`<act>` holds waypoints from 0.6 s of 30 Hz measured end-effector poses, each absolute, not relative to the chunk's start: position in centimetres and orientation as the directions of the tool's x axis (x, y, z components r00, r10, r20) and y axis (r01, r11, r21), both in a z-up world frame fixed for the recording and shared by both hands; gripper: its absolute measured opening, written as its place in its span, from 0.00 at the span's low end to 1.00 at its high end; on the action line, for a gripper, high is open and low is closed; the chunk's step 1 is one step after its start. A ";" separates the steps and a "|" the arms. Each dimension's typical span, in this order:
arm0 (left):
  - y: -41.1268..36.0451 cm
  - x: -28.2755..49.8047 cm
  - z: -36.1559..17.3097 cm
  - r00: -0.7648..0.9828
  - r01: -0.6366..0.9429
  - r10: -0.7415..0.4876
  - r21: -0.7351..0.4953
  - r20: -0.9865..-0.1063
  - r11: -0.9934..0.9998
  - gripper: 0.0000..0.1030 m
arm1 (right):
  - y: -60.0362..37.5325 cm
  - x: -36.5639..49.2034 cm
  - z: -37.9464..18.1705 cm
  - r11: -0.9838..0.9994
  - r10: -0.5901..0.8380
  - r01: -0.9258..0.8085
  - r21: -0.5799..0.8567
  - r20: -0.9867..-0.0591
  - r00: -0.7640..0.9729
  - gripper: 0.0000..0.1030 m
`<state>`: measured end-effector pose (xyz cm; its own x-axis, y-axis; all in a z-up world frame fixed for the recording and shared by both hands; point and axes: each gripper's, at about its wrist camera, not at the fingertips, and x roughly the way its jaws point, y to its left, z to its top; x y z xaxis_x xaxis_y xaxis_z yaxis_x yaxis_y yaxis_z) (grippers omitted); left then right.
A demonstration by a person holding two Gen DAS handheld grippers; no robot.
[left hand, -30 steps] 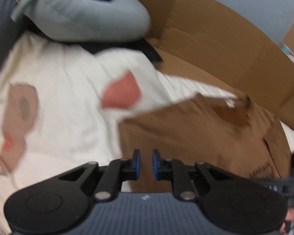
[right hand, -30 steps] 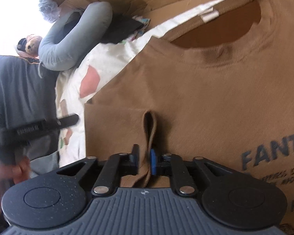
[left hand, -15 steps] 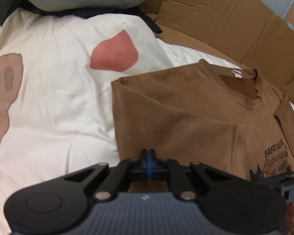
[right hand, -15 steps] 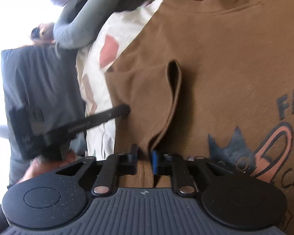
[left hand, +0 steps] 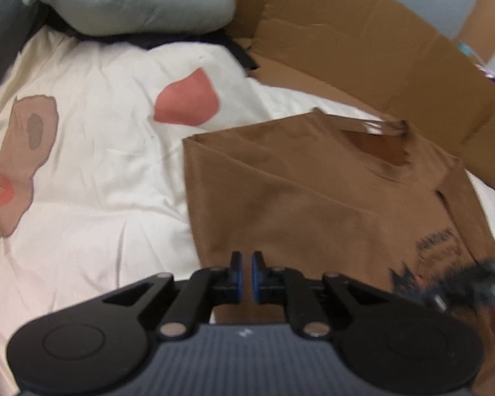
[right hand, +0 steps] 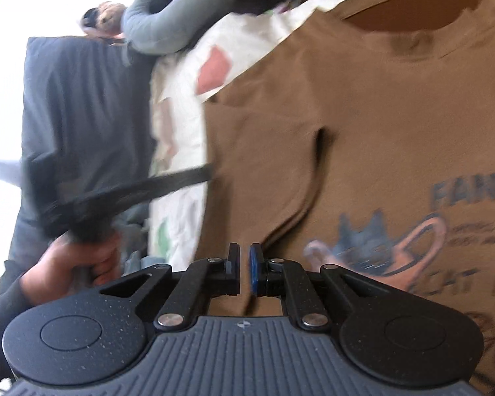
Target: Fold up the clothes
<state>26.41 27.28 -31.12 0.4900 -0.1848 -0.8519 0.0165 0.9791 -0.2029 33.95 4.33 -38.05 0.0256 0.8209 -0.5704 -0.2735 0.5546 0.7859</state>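
Seen from the left wrist, a cream bedsheet (left hand: 92, 171) with pink and tan patches covers the surface, a grey-green pillow (left hand: 132, 0) lies at the far end, and a flattened cardboard box (left hand: 363, 49) rises behind. The brown T-shirt (left hand: 313, 198) lies flat on the sheet, neckline toward the cardboard, its left side folded in to a straight edge. The left gripper (left hand: 244, 275) points steeply down at the shirt's near left edge; its jaws have just been opening slightly, leaving a narrow slit with brown cloth showing in it, but whether they pinch it I cannot tell. From the right wrist, the shirt (right hand: 379, 115) fills the view, printed with a cat in a cup. The right gripper (right hand: 244, 272) hangs over the hem, jaws nearly together; a grip is not discernible. The left hand (right hand: 72, 264) holds its blurred gripper at the shirt's edge.
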 end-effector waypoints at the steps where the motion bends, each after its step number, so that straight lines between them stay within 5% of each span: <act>1: 27.0 25.7 -30.9 0.491 0.021 -0.194 -0.211 -0.849 0.977 0.08 | 4.0 34.2 -38.3 0.566 0.816 -0.260 0.782 -0.576 0.043 0.06; 4: 26.2 23.6 -30.4 0.492 0.032 -0.218 -0.232 -0.843 0.972 0.10 | 3.4 34.9 -38.9 0.594 0.801 -0.234 0.770 -0.593 0.085 0.08; 8: 25.0 21.3 -30.5 0.493 0.016 -0.219 -0.243 -0.842 0.970 0.13 | 3.1 35.6 -39.2 0.627 0.778 -0.226 0.745 -0.613 0.139 0.32; 18: 23.3 15.4 -31.4 0.511 -0.204 -0.175 -0.316 -0.842 0.926 0.30 | 3.8 36.5 -38.9 0.673 0.739 -0.279 0.685 -0.637 0.221 0.32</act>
